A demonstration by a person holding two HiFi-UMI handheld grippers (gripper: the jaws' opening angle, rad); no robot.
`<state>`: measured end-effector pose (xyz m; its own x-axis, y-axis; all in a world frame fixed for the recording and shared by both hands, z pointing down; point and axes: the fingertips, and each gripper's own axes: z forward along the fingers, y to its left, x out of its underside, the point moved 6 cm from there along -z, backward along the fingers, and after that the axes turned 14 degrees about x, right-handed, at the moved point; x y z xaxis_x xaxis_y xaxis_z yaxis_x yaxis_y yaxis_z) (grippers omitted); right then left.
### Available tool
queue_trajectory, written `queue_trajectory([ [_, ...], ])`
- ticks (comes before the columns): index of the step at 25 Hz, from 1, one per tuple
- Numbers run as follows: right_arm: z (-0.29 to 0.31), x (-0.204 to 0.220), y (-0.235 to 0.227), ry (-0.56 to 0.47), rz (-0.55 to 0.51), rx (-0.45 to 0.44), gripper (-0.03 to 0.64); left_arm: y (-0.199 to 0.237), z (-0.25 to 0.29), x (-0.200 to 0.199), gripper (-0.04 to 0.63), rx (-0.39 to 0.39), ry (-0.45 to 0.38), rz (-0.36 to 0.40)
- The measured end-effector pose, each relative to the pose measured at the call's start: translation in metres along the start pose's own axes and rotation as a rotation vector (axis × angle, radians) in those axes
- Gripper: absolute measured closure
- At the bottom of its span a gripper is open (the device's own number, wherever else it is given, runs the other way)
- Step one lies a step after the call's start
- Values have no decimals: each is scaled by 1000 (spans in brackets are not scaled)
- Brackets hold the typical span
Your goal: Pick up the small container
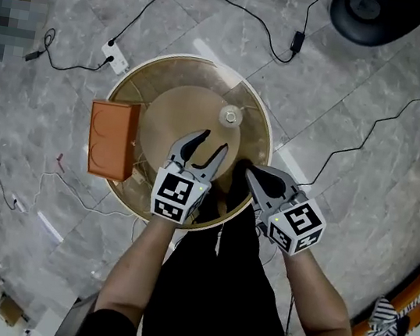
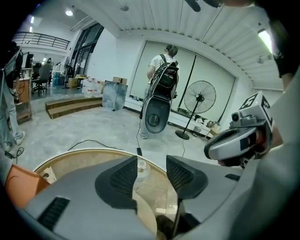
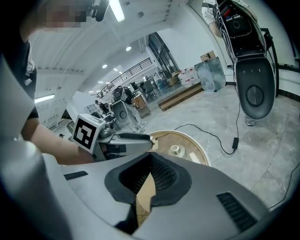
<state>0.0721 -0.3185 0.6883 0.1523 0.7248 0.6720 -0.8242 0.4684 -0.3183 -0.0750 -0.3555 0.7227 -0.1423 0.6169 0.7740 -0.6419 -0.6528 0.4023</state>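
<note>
Small clear round container (image 1: 231, 115) is seen upright on the round glass-topped table (image 1: 171, 62), far side, untouched. Left gripper (image 1: 214, 142) is held with jaws apart and aimed at it, presumably for grasping. Right gripper (image 1: 250, 174) is held closed on nothing, aside.

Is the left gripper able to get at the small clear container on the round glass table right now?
Probably yes: the left gripper has its jaws apart and points at the small clear container, with only bare round glass table between them.
</note>
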Motion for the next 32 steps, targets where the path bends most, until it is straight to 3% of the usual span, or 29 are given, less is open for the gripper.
queue_trajectory([
  [3, 19, 5, -4, 18, -12, -19, 603, 18, 16, 17, 365, -21, 17, -2],
  [7, 33, 20, -22, 40, 7, -23, 603, 27, 50, 37, 256, -8, 73, 41],
  [9, 42, 32, -32, 55, 29, -23, 603, 34, 64, 44, 236, -5, 77, 53],
  [16, 76, 61, -53, 70, 19, -10, 603, 62, 91, 64, 235, 15, 5, 60],
  [21, 88, 78, -55, 89, 15, -24, 603, 65, 113, 71, 236, 50, 3, 128],
  [27, 84, 91, -42, 140, -26, -68, 603, 74, 131, 71, 235, 7, -44, 160],
  [32, 80, 101, -48, 169, -37, -55, 603, 77, 141, 73, 235, -7, -68, 177],
])
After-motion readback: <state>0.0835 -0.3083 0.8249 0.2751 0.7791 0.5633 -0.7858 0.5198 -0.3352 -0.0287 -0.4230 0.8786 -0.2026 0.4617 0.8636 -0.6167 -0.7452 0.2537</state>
